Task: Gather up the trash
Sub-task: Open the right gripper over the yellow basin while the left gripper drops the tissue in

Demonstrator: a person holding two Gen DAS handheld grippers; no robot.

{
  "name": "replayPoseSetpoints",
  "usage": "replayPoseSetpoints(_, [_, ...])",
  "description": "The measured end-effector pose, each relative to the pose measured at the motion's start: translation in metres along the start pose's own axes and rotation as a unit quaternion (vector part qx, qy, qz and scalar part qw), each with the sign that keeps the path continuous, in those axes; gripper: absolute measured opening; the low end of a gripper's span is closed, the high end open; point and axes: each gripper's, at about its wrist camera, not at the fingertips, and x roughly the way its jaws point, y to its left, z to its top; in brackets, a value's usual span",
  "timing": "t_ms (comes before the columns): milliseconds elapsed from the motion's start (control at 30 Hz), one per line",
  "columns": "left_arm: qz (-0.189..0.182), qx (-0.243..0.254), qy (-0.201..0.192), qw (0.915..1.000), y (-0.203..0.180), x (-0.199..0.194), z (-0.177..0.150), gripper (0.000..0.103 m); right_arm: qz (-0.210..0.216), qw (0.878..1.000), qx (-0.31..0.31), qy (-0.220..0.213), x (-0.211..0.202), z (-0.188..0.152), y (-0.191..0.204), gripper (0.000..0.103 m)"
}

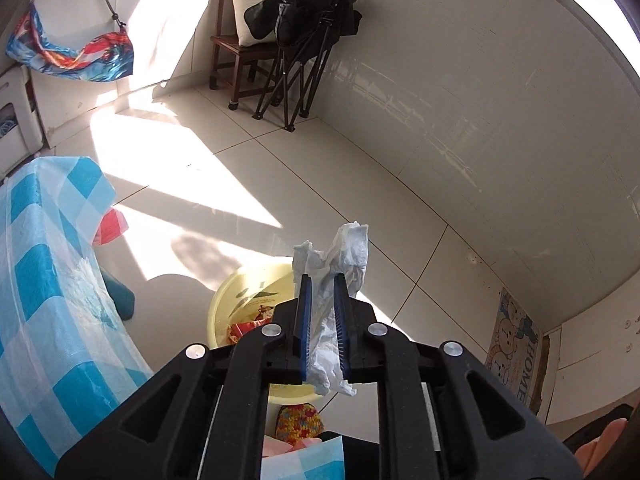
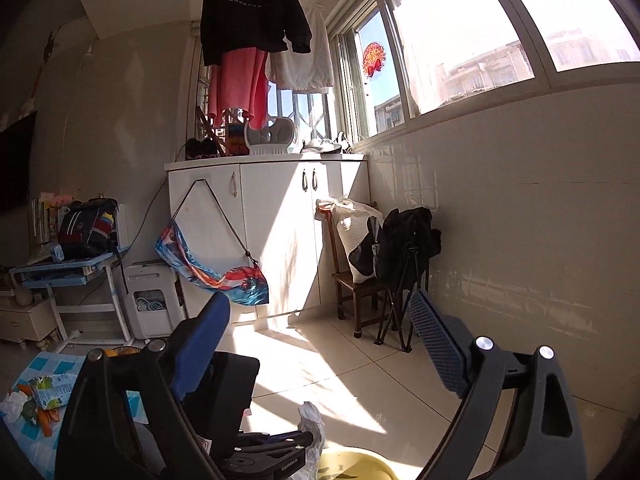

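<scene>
My left gripper (image 1: 323, 280) is shut on a crumpled white tissue (image 1: 340, 256) and holds it in the air above a yellow basin (image 1: 236, 292) on the floor. The basin holds a red wrapper (image 1: 248, 322). In the right wrist view the same tissue (image 2: 310, 420) and the left gripper (image 2: 272, 446) show at the bottom, over the basin's rim (image 2: 352, 462). My right gripper (image 2: 320, 312) is open and empty, raised above the floor. More trash, a green packet (image 2: 50, 392) and white paper, lies on the blue checked tablecloth (image 2: 24, 436).
A table with a blue checked cloth (image 1: 48, 280) stands left of the basin. A wooden chair (image 1: 236, 52) with a white sack and a black folding chair (image 1: 304, 60) stand by the far wall. A white cabinet (image 2: 276, 232) and a small desk (image 2: 72, 276) are at the back.
</scene>
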Motion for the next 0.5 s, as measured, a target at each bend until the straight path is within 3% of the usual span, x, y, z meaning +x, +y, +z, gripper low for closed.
replayPoseSetpoints(33, [0.006,0.0,-0.004,1.0,-0.001,-0.002,0.0,0.03,0.0,1.0,0.002,-0.002,-0.001,0.0,0.0,0.088])
replayPoseSetpoints(100, [0.02,-0.001,-0.015,0.9997,0.001,-0.008,-0.002,0.039,0.001,1.0,0.006,-0.004,-0.001,0.001,-0.001,0.088])
replayPoseSetpoints(500, [0.122,-0.013,-0.046,0.9913,0.029,-0.063,-0.037,0.05,0.007,1.0,0.017,0.016,0.0,-0.005,0.007,0.092])
